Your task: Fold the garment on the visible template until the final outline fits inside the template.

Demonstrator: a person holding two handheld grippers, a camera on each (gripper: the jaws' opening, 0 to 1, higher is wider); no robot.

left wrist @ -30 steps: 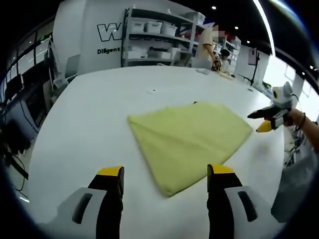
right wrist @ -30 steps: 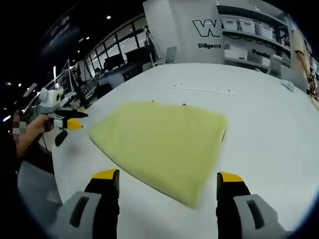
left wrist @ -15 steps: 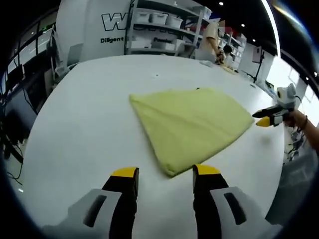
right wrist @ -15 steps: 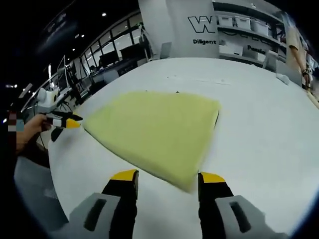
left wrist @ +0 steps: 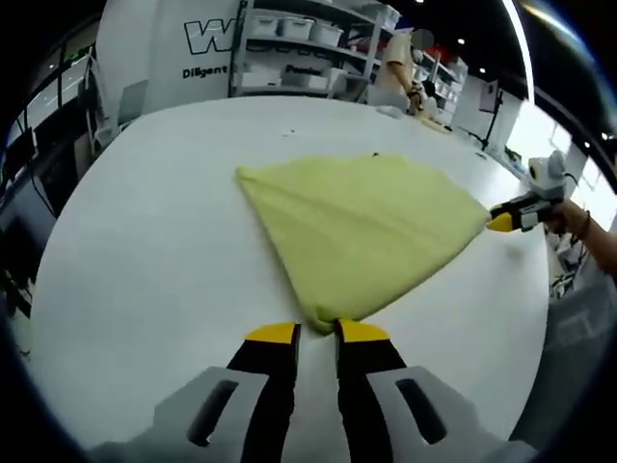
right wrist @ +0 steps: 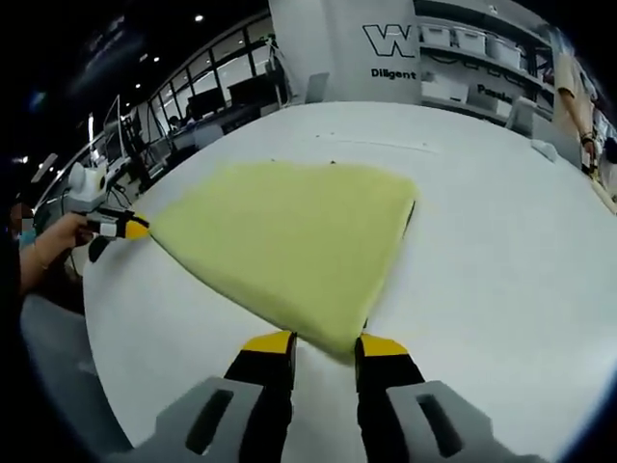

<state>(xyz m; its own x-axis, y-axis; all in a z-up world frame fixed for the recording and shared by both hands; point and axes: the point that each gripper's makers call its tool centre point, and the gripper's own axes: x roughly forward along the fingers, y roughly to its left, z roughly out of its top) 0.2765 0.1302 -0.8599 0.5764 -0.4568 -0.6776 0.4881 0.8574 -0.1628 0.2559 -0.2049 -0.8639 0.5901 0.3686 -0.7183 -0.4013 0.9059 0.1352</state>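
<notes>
garment [left wrist: 362, 227]: yellow-green cloth, folded flat on a white table [left wrist: 145, 251], near its middle; roughly four-cornered, one corner toward each gripper.
template: a thin dark line shows beside the cloth's far edge in the right gripper view [right wrist: 411, 214]; the rest is under the cloth.
left gripper [left wrist: 318, 333]: yellow-tipped jaws nearly together at the cloth's near corner; cannot tell whether they pinch it.
right gripper [right wrist: 324, 341]: jaws narrowed around the cloth's near corner, its tip between them; cannot tell whether it is gripped.
other views: the right gripper shows at the cloth's right corner in the left gripper view; the left gripper at the cloth's left corner in the right gripper view.
background: shelves [left wrist: 308, 48] with bins, a wall with lettering.
</notes>
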